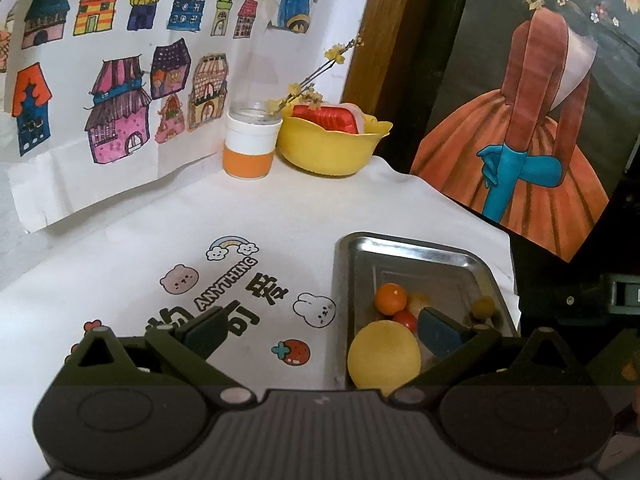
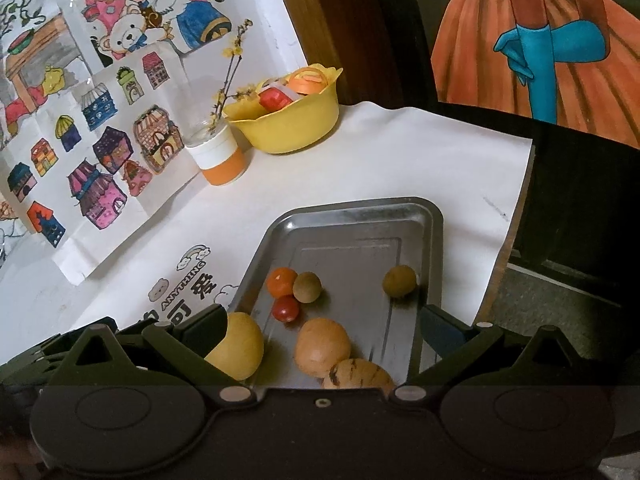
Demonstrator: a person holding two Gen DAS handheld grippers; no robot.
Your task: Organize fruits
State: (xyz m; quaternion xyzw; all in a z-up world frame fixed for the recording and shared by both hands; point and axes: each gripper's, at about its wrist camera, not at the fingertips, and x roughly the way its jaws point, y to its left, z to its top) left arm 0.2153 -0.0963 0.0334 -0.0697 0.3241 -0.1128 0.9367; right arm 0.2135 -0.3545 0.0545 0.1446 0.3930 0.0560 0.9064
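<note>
We see seven fruits in the steel tray (image 2: 424,216): a big yellow one (image 2: 240,346), two orange (image 2: 322,346), one red, two olive-brown, one striped.

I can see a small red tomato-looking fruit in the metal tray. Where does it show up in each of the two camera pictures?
Left wrist view: the small red fruit lies low and right of centre in the metal tray, just below the orange fruit.
Right wrist view: it lies below the centre, near the tray's left side, again just below the orange fruit.
Shared landmark: the yellow bowl at the back.
</note>
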